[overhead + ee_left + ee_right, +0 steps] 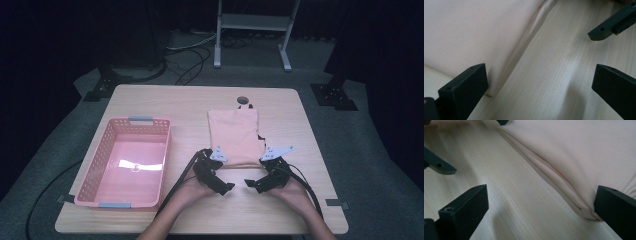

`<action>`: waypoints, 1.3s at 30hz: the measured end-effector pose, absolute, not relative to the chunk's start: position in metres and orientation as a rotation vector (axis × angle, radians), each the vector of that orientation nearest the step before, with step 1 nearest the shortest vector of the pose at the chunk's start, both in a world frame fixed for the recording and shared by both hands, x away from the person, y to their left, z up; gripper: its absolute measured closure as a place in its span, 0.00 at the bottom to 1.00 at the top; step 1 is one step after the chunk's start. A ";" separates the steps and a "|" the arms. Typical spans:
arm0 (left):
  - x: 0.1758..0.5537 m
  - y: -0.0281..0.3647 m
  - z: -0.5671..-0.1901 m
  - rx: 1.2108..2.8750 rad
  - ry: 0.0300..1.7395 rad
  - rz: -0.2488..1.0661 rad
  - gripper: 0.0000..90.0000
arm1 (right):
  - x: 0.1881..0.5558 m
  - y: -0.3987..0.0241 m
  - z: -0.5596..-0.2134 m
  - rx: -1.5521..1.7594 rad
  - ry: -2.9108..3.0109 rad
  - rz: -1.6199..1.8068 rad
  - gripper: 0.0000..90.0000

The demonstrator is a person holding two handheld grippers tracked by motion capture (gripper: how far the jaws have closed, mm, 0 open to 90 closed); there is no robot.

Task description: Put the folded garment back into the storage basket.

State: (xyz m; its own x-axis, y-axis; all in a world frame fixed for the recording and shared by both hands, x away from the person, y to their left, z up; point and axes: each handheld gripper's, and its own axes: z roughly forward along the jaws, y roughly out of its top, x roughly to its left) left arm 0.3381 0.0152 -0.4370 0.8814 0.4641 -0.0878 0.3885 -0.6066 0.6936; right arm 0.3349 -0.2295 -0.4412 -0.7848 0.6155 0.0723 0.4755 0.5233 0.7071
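The left gripper (226, 183) has its two black jaws spread wide apart, and nothing sits between them. In the left gripper view its jaws (539, 85) frame bare wood, with one jaw just at the near left corner of the folded peach-pink cloth (474, 32); whether it touches the fabric cannot be told. The right gripper (252, 184) is likewise wide open and empty. In the right gripper view one of its jaws (541, 207) stands against the cloth's (584, 150) near right corner, where the folded layers stack up at the hem.

The cloth (234, 134) lies flat on the light wooden table (190, 102), right of centre, its far edge close to a small round hole near the table's far edge. Both grippers rest low at its near edge, tips pointing inward toward each other, with a gap between them.

The left hand (187, 192) and right hand (295, 192) hold the grippers from behind, forearms entering from the table's near edge.

A pink plastic lattice basket (95, 167) sits at the left side of the table, well apart from the cloth.
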 end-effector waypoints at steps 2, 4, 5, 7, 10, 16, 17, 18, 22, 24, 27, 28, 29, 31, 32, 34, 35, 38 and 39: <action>0.337 0.016 -0.437 2.294 0.605 0.130 0.00 | 0.332 -0.229 -0.441 0.929 2.577 1.106 0.00; 0.335 0.016 -0.437 2.296 0.606 0.129 0.00 | 0.330 -0.228 -0.441 0.926 2.580 1.106 0.00; 0.334 0.017 -0.437 2.295 0.604 0.129 0.00 | 0.329 -0.228 -0.441 0.924 2.581 1.107 0.00; 0.333 0.017 -0.437 2.299 0.600 0.126 0.00 | 0.327 -0.228 -0.441 0.925 2.581 1.109 0.00; 0.332 0.018 -0.437 2.300 0.597 0.121 0.00 | 0.325 -0.228 -0.441 0.933 2.579 1.116 0.00; 0.326 0.020 -0.436 2.302 0.594 0.116 0.00 | 0.319 -0.227 -0.441 0.934 2.582 1.119 0.00; 0.325 0.020 -0.436 2.304 0.593 0.114 0.00 | 0.319 -0.227 -0.441 0.933 2.583 1.118 0.00; 0.324 0.020 -0.436 2.303 0.591 0.113 0.00 | 0.318 -0.226 -0.441 0.937 2.584 1.118 0.00; 0.319 0.021 -0.436 2.308 0.585 0.111 0.00 | 0.313 -0.225 -0.441 0.943 2.585 1.117 0.00; 0.317 0.022 -0.436 2.307 0.584 0.109 0.00 | 0.311 -0.225 -0.441 0.950 2.581 1.115 0.00; 0.314 0.023 -0.436 2.305 0.585 0.101 0.00 | 0.308 -0.224 -0.440 0.960 2.578 1.117 0.00; 0.314 0.023 -0.436 2.305 0.585 0.101 0.00 | 0.308 -0.224 -0.440 0.960 2.578 1.117 0.00; 0.312 0.023 -0.436 2.305 0.583 0.099 0.00 | 0.305 -0.224 -0.440 0.965 2.579 1.115 0.00; 0.311 0.024 -0.436 2.303 0.579 0.098 0.00 | 0.303 -0.223 -0.441 0.959 2.579 1.115 0.00; 0.310 0.024 -0.436 2.299 0.581 0.096 0.00 | 0.302 -0.223 -0.441 0.956 2.577 1.114 0.00; 0.308 0.025 -0.436 2.299 0.579 0.091 0.00 | 0.300 -0.223 -0.441 0.954 2.573 1.117 0.00; 0.307 0.026 -0.436 2.294 0.579 0.087 0.00 | 0.298 -0.223 -0.441 0.954 2.572 1.115 0.00; 0.304 0.027 -0.437 2.292 0.575 0.086 0.00 | 0.295 -0.223 -0.441 0.950 2.575 1.116 0.00; 0.303 0.027 -0.437 2.292 0.573 0.087 0.00 | 0.295 -0.223 -0.441 0.950 2.574 1.116 0.00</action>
